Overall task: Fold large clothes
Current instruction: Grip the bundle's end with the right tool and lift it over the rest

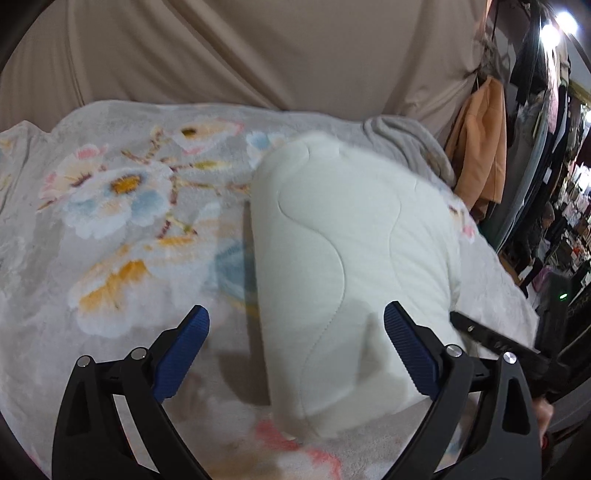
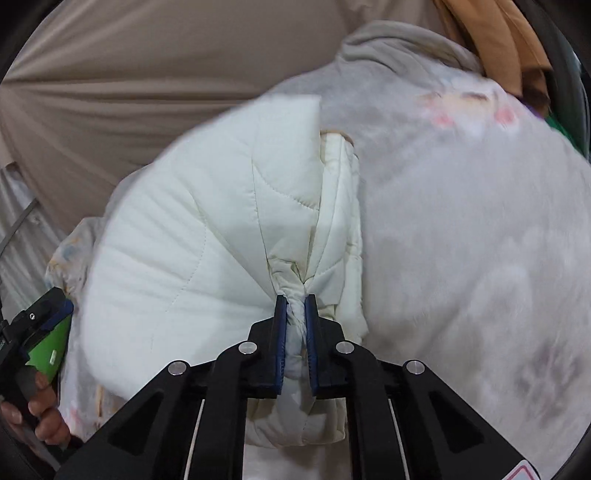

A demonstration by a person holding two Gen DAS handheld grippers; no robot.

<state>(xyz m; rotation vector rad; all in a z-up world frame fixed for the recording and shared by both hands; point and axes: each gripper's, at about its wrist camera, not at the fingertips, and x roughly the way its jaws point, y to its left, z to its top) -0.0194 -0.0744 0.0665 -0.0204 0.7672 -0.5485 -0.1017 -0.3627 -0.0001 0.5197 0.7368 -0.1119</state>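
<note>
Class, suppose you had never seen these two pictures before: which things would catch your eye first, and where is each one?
First the puffy white quilted garment, bunched in the middle of the bed, with the right gripper pinching a gathered fold at its near edge. Next the floral blanket spread beneath it, its blue and orange flowers to the left. The left gripper hangs open just above the garment.

Both views show even indoor lighting with strong fisheye distortion and dark corners. Ceiling lamps (image 1: 557,26) glare at upper right. The white quilted garment (image 1: 351,251) is motion-blurred along its edges.

White quilted jacket (image 1: 343,251), grey floral blanket (image 1: 122,206), blue-padded black tongs (image 2: 294,306)
</note>
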